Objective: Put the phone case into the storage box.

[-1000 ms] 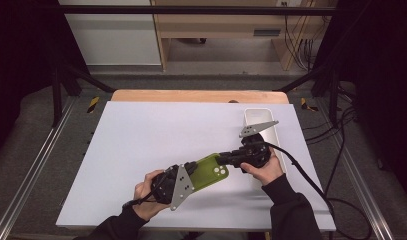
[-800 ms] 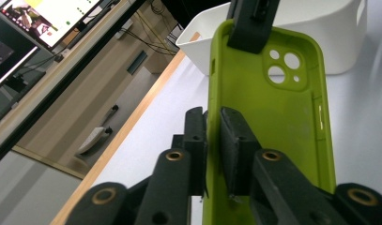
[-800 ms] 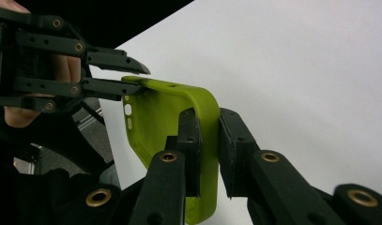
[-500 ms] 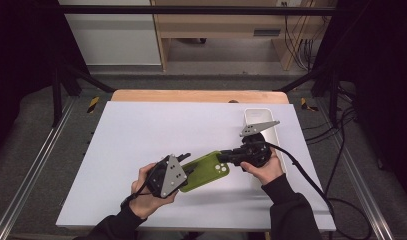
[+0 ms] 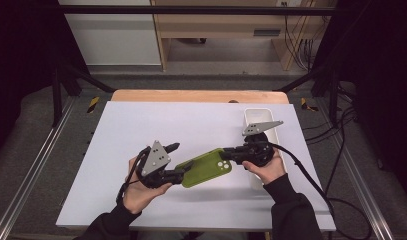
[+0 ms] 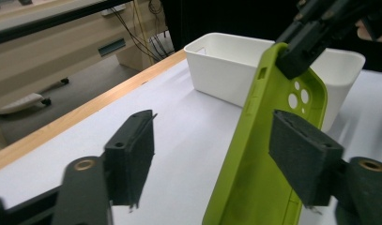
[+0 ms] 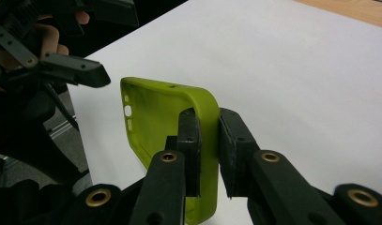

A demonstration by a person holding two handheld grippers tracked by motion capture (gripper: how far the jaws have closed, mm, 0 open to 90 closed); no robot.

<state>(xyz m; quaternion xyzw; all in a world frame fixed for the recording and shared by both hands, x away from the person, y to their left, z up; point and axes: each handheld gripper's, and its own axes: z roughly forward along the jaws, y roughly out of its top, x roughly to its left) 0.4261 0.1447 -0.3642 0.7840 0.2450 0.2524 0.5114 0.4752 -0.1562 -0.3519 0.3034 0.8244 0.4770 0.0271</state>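
Phone case (image 5: 206, 168), lime green, is held up off the desk (image 5: 141, 125) at about 5 o'clock from the desk's middle, pinched at its camera-hole end by the right tongs (image 5: 230, 154). In the right gripper view the pads are seen clamped on the case's thin side wall (image 7: 208, 140), one pad inside the shell and one outside. The left tongs (image 5: 177, 162) have just been opening: in the left gripper view the jaws are seen standing apart with the case's long edge (image 6: 254, 154) between them, one pad close against its back and the other well clear, so nothing is being gripped there.

Handling-wise, it's judged to be very light and rubbery, probably silicone, so it can be expected to flex and droop when held by one end only. Not fragile, and likely grippy rather than slippery. A side wall looks like the best place for it to be taken, since the flat back would just bend. A white bin (image 5: 261, 120) is seen at 2 o'clock, just beside the right hand (image 5: 266, 167).
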